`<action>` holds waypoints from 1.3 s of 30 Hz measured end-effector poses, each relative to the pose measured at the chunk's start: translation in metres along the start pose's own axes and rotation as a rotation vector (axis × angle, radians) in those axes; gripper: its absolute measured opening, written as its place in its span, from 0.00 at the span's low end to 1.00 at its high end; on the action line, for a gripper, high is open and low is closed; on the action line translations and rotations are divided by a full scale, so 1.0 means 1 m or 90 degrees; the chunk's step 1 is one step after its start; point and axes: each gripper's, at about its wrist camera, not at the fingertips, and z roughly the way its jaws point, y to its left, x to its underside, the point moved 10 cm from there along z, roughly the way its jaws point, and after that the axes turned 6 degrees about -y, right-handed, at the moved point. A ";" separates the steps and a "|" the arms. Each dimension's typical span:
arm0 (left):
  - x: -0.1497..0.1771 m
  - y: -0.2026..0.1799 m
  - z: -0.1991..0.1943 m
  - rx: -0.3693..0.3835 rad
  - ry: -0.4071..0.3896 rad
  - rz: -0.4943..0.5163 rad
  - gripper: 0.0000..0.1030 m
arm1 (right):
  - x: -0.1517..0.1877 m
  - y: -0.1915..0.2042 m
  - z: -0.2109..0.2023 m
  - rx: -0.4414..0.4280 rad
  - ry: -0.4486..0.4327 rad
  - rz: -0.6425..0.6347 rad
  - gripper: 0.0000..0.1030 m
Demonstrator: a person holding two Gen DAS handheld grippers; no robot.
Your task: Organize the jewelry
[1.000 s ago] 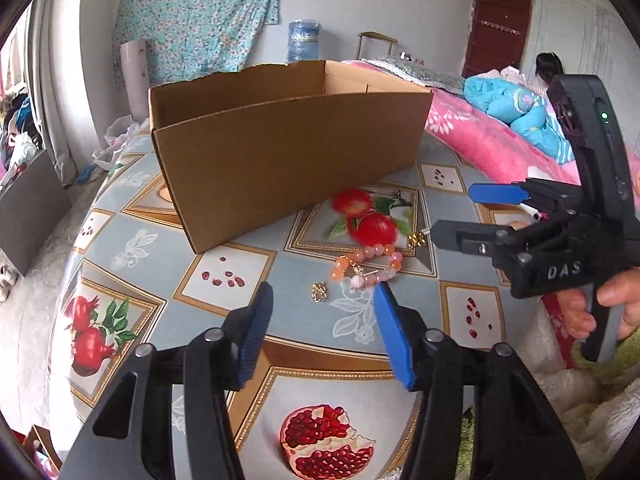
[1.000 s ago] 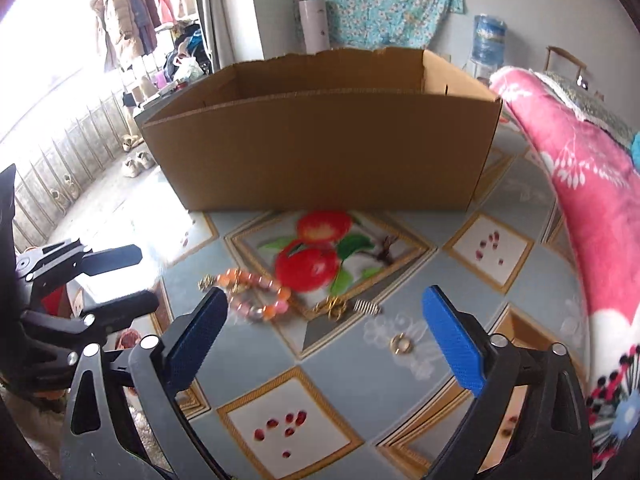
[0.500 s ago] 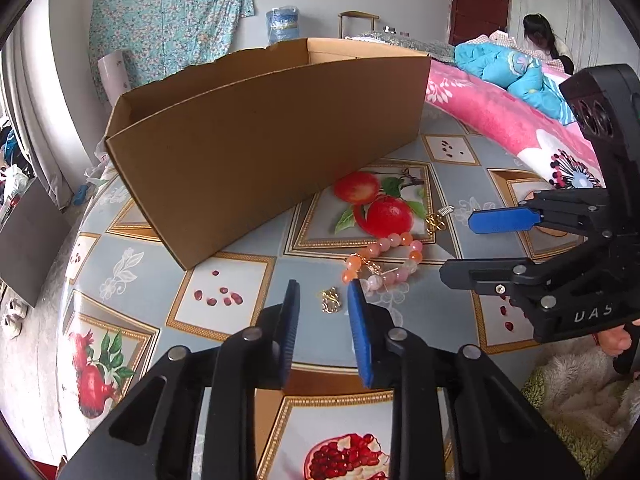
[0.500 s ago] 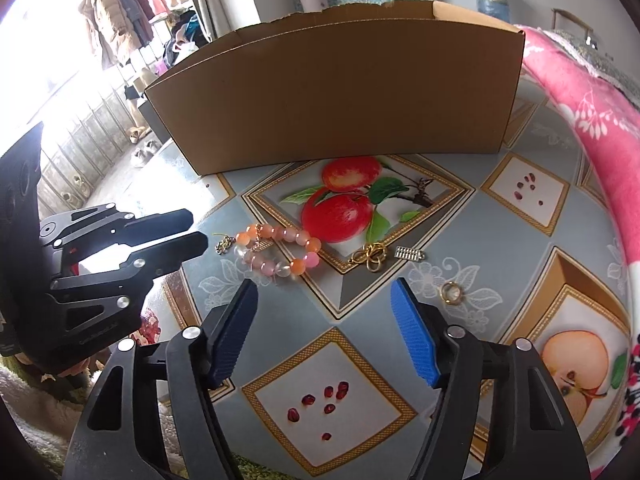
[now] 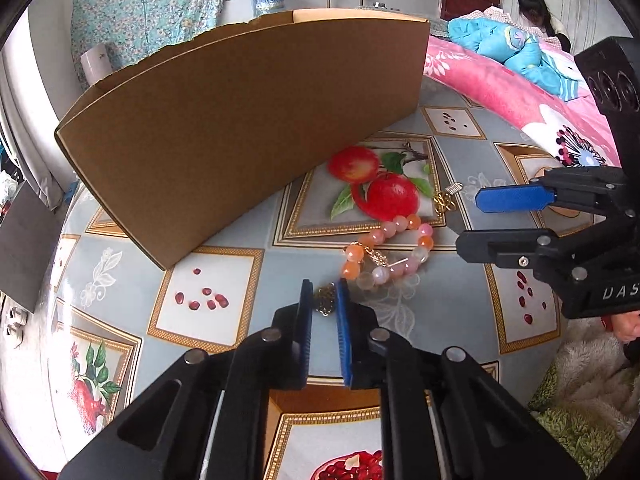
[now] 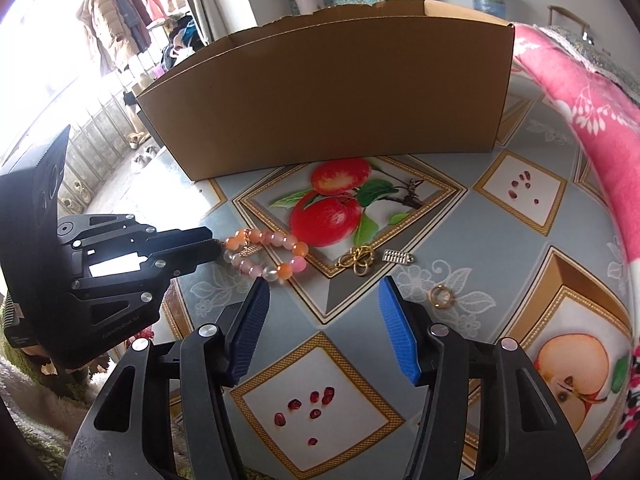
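Note:
A small gold charm (image 5: 325, 299) lies on the table between the blue pads of my left gripper (image 5: 323, 300), which has closed on it. A pink and orange bead bracelet (image 5: 387, 250) lies just beyond; it also shows in the right wrist view (image 6: 266, 254). A gold knot piece (image 6: 357, 258), a small silver bar charm (image 6: 397, 257) and a gold ring (image 6: 441, 297) lie ahead of my right gripper (image 6: 324, 300), which is open and empty above the table. The left gripper (image 6: 216, 246) shows there beside the bracelet. A brown cardboard box (image 5: 248, 120) stands behind.
The table (image 5: 224, 264) has a grey cloth with fruit prints. A pink blanket (image 6: 580, 92) lies along the right side. A green fluffy mat (image 5: 580, 412) is below the table edge. A person sits at the far back right (image 5: 536, 8).
My left gripper moved forward and down and closed its pads around the gold charm. My right gripper moved nearer the jewelry and narrowed a little but stays open.

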 end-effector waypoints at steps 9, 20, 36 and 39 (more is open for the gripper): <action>0.000 -0.002 0.000 0.002 -0.005 0.011 0.03 | 0.003 -0.017 -0.010 0.018 -0.005 0.021 0.40; 0.006 0.009 -0.007 -0.020 -0.002 0.002 0.00 | 0.000 -0.049 -0.034 0.081 -0.013 0.030 0.34; 0.008 0.012 -0.009 -0.022 -0.002 -0.005 0.00 | 0.001 -0.065 -0.013 0.153 0.007 -0.024 0.15; 0.009 0.013 -0.009 -0.023 -0.003 -0.005 0.00 | 0.001 -0.060 -0.012 0.163 0.008 -0.050 0.13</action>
